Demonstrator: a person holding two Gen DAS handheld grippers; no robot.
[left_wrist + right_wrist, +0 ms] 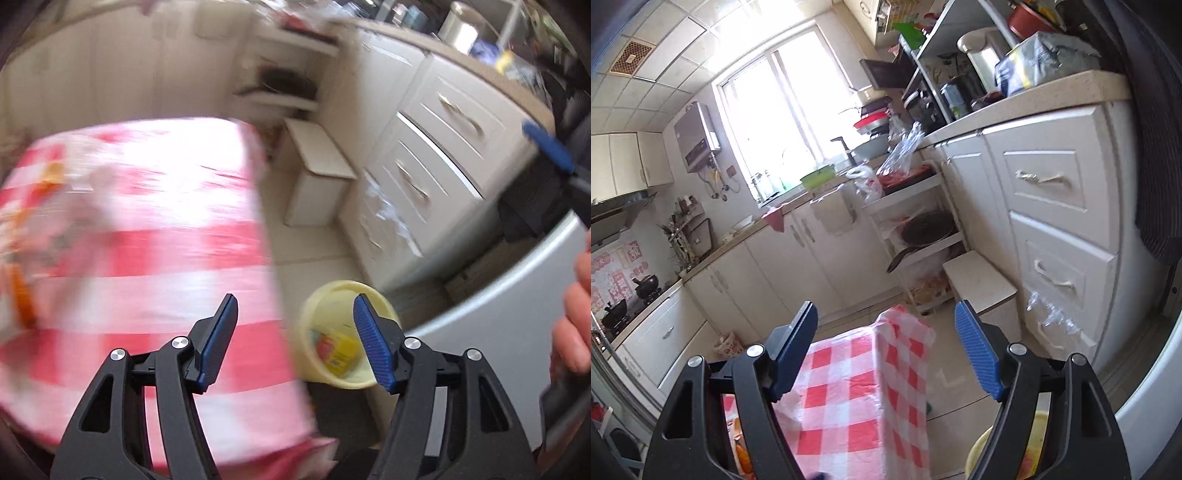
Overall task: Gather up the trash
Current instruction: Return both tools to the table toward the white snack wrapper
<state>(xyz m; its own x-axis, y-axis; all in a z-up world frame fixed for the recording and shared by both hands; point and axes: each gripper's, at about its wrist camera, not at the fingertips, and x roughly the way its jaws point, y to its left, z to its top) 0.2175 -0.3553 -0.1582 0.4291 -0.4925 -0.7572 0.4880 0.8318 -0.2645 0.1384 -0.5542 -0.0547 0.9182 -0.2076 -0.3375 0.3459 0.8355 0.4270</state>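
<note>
where both jaws gape empty, yellow bin (347, 339) upright, mouth up, trash (338, 349) inside.

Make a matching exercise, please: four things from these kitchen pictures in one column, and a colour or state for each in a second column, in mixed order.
Things:
1. bin
2. tablecloth
3. left tongs
4. frying pan

Colour or state:
a. open, nothing between the pads
b. pale yellow, wrappers inside
c. dark, lying on a white rack shelf
d. red and white checks

Pairs: 1-b, 2-d, 3-a, 4-c
</note>
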